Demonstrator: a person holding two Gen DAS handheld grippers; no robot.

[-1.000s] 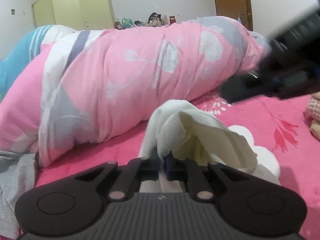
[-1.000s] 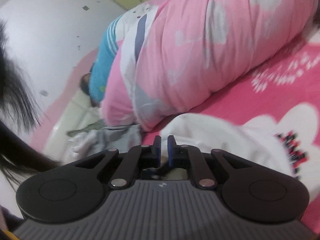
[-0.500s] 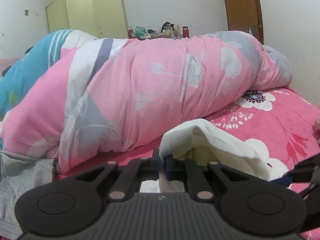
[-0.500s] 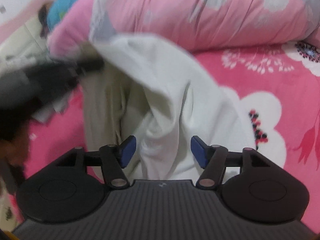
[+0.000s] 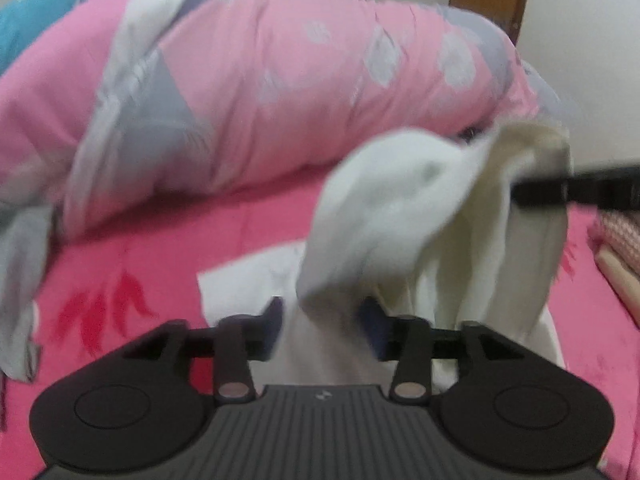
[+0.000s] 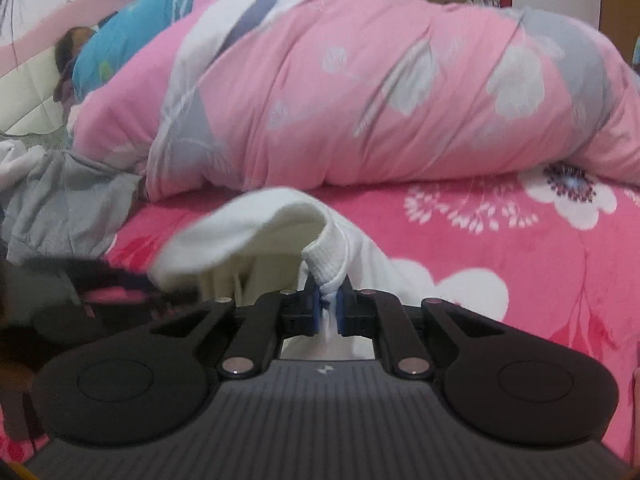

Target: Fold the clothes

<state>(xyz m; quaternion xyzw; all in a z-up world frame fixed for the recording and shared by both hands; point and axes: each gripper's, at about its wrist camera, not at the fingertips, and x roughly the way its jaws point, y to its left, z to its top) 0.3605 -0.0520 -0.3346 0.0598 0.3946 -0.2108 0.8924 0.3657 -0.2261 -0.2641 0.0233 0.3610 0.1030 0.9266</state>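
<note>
A white garment (image 5: 384, 208) lies bunched on the pink floral bed sheet (image 5: 160, 260). My left gripper (image 5: 324, 316) is open, and a fold of the cloth hangs loose between its spread fingers. To the right, my right gripper (image 5: 560, 192) holds the garment's far edge up. In the right wrist view, my right gripper (image 6: 328, 308) is shut on a ribbed edge of the white garment (image 6: 256, 236), which arches up from the pinch. My left gripper (image 6: 120, 284) shows there as a dark blur at the left.
A rolled pink and grey quilt (image 6: 360, 88) runs across the bed behind the garment. A grey garment (image 6: 60, 200) lies crumpled at the left. A person (image 6: 66, 52) lies by the headboard under a blue cover. Folded pink checked fabric (image 5: 616, 236) sits at the right.
My left gripper has opened and let go of the white garment. My right gripper, open half a second ago, has shut on the garment's ribbed edge and lifted it.
</note>
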